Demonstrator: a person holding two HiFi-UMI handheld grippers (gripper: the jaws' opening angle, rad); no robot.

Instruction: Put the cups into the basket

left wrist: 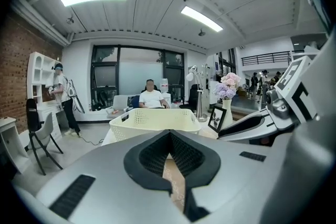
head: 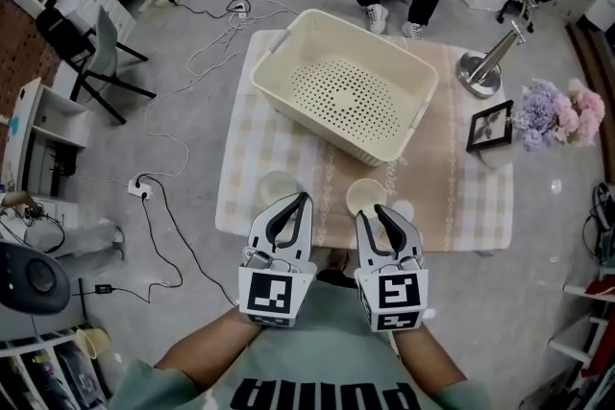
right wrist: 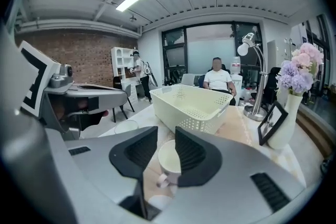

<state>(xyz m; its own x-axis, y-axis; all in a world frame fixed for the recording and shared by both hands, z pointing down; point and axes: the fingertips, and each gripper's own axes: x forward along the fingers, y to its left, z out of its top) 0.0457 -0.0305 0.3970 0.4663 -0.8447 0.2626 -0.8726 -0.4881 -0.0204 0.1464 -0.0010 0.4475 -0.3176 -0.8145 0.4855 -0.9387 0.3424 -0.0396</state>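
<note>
cream perforated basket (head: pixel 322 132) stands on a checked cloth covering the bench (head: pixel 461 197). the right gripper (head: pixel 378 212) holds its fingers a little apart, with one pale cup (head: pixel 365 197) framed in the gap near the front edge but not gripped. the left gripper (head: pixel 304 199) has its fingers closed on nothing, just beside the other cup (head: pixel 277 188). black lettering on the person's green shirt (head: pixel 317 394), seen upside down, appears to read "puma".

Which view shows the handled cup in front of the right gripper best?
Right gripper view: the cup shows in the gap between the open jaws, rim and handle both visible. Head view gives only its rim from above, at the tips of the right gripper. Left gripper view doesn't show it.
</note>
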